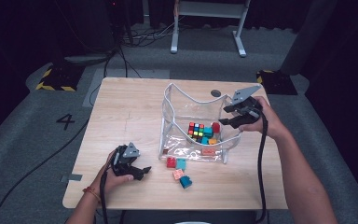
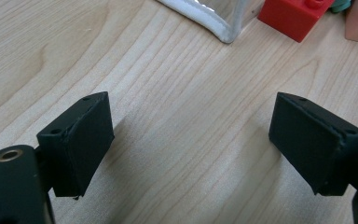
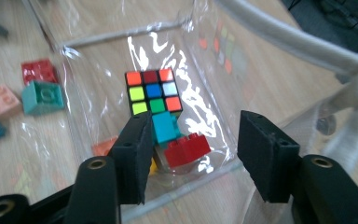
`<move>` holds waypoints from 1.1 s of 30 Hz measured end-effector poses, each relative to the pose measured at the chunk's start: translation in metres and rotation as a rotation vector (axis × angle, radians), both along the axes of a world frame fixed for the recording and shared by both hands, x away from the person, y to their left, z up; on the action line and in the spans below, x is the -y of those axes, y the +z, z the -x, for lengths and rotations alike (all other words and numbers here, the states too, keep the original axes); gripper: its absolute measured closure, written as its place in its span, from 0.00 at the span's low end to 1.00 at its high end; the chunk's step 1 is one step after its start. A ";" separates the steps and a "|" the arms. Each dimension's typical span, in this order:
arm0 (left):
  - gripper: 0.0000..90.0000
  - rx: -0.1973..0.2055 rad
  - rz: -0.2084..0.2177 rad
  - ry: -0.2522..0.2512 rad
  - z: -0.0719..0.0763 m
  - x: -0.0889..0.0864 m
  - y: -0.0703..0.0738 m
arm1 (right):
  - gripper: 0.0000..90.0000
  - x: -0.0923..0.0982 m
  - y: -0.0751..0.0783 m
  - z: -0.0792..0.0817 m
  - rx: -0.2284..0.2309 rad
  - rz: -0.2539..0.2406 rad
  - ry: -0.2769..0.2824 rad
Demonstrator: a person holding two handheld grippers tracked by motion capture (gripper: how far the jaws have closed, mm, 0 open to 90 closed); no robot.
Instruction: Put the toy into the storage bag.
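My right gripper [image 3: 191, 154] hangs over the right rim of the clear bag [image 1: 170, 116], jaws spread with nothing between them; below them, inside the bag, a red brick [image 3: 187, 149] lies at 6 o'clock from the colour cube [image 3: 153, 91]. My left gripper [image 1: 137, 170] rests low on the table [image 1: 121, 107], at 8 o'clock from the bag, jaws also spread and empty. Four loose bricks [image 1: 178, 170] lie on the wood just in front of the bag.

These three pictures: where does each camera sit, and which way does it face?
High view: above the table, looking down; both forearms, left gripper, right gripper.
Left gripper view: on that gripper, facing bare tabletop; open jaws.
Right gripper view: on that gripper, facing into the clear bag; open jaws.
High and right views share the puzzle cube.
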State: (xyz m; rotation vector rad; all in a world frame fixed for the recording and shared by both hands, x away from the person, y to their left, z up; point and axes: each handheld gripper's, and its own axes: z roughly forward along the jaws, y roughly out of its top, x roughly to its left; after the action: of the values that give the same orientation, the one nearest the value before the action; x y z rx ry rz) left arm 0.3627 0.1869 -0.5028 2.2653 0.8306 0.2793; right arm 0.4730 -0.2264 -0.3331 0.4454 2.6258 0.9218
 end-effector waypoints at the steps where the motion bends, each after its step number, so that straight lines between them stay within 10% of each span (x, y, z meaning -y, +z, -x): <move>1: 0.15 0.000 0.000 0.000 0.000 0.000 0.000 | 0.48 0.004 0.001 0.002 0.012 -0.040 -0.004; 14: 0.15 0.000 0.000 0.001 0.000 0.000 0.000 | 0.32 0.051 0.023 0.047 0.117 -0.298 -0.132; 24: 0.15 0.000 0.000 0.002 0.000 0.000 0.000 | 0.31 0.090 -0.001 0.086 0.138 -0.341 -0.174; 33: 0.15 -0.001 0.001 0.006 0.001 0.000 0.000 | 0.31 0.087 -0.042 0.113 0.118 -0.320 -0.164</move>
State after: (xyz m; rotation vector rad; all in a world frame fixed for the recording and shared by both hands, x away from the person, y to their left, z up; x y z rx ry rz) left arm 0.3621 0.1866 -0.5028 2.2626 0.8377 0.2797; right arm 0.3600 -0.3137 -0.3748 0.6513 2.3023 1.2744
